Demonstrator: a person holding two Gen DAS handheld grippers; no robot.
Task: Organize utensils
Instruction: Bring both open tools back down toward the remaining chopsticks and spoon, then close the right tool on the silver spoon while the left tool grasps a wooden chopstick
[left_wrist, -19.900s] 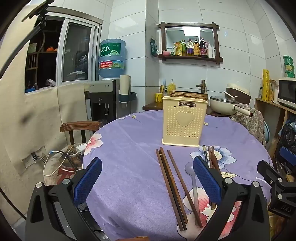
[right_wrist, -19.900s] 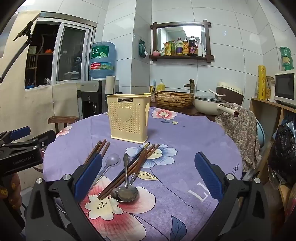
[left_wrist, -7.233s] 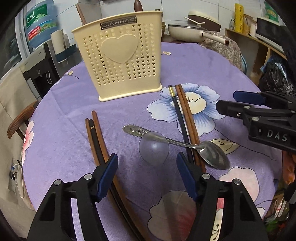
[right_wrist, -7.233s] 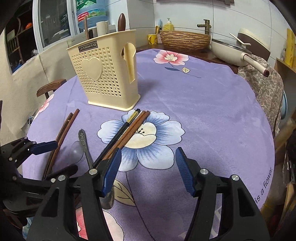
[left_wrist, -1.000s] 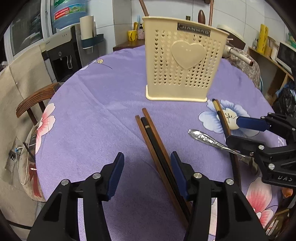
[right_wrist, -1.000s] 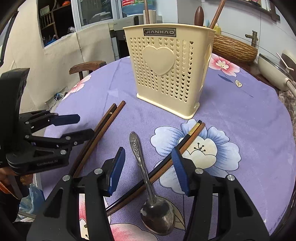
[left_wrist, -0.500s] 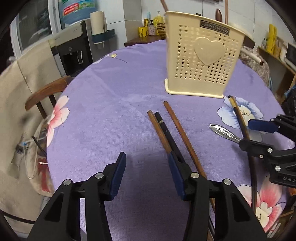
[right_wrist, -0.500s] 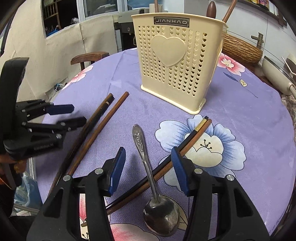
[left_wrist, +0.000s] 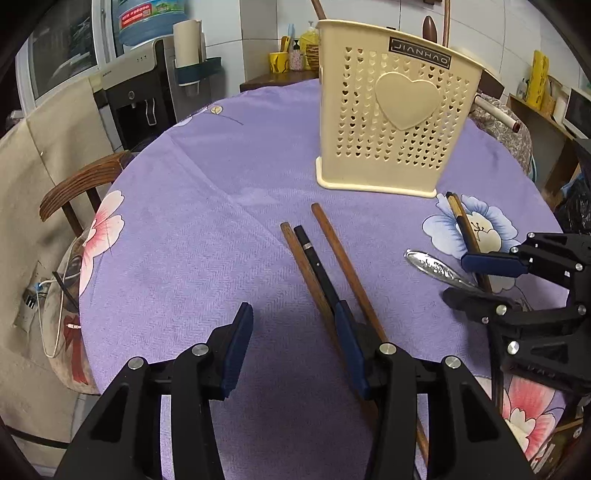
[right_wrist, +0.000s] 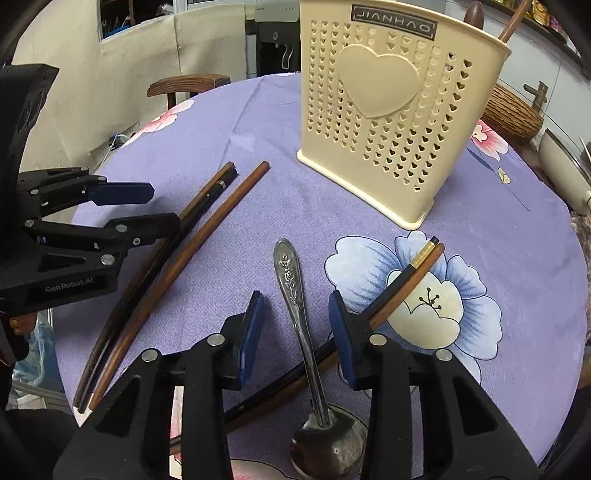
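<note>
A cream perforated utensil holder (left_wrist: 395, 122) (right_wrist: 388, 110) stands on the purple floral tablecloth, with a few handles sticking out of its top. Three chopsticks (left_wrist: 325, 273) (right_wrist: 173, 254) lie in front of it. My left gripper (left_wrist: 293, 350) is open and empty, low over the near ends of these chopsticks. A metal spoon (right_wrist: 299, 314) (left_wrist: 432, 269) lies beside two more chopsticks (right_wrist: 402, 288) (left_wrist: 469, 232). My right gripper (right_wrist: 295, 332) is open, its fingers on either side of the spoon's handle.
A wooden chair (left_wrist: 77, 181) stands at the table's left edge. A water dispenser (left_wrist: 147, 96) is behind it. A woven basket (right_wrist: 509, 110) and a pan (right_wrist: 565, 170) sit beyond the holder. The table edge (left_wrist: 88, 332) is near on the left.
My left gripper has drifted left and closer to the three chopsticks. My right gripper has moved down and forward, so the spoon's handle now lies between its fingers, which have narrowed.
</note>
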